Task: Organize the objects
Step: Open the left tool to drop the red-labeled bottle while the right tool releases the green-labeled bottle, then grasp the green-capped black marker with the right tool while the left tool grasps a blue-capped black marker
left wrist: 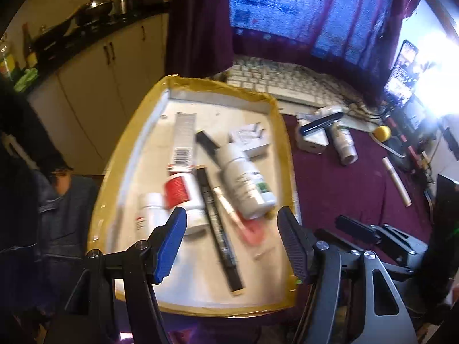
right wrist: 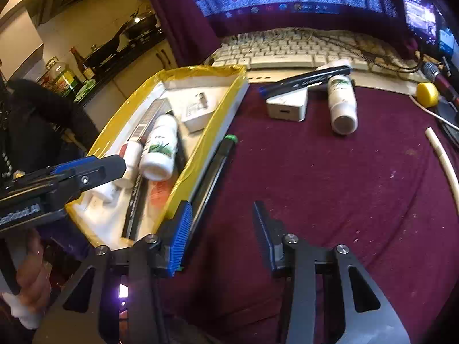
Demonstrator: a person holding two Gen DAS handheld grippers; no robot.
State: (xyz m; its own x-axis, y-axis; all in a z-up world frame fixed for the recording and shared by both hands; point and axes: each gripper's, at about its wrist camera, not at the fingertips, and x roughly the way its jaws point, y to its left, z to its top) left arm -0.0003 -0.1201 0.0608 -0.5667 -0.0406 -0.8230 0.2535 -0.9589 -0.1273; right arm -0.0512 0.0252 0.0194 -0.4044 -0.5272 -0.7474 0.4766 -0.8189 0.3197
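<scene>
Left gripper (left wrist: 231, 246) spread wide, empty, over the yellow-taped tray (left wrist: 282, 132), lower centre. Right gripper (right wrist: 222, 235) part-open, holding nothing; green-capped marker (right wrist: 213, 169) beside its left finger.

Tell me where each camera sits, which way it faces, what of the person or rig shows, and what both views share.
Left wrist: rides the left gripper, angled down into the yellow-taped tray of bottles and markers; its own open fingers show, and the right gripper at lower right.
Right wrist: rides the right gripper, angled down at the maroon cloth beside the tray; its own open fingers, the left gripper and a hand show.
Shared: tray, keyboard, white adapter, lying bottle.
</scene>
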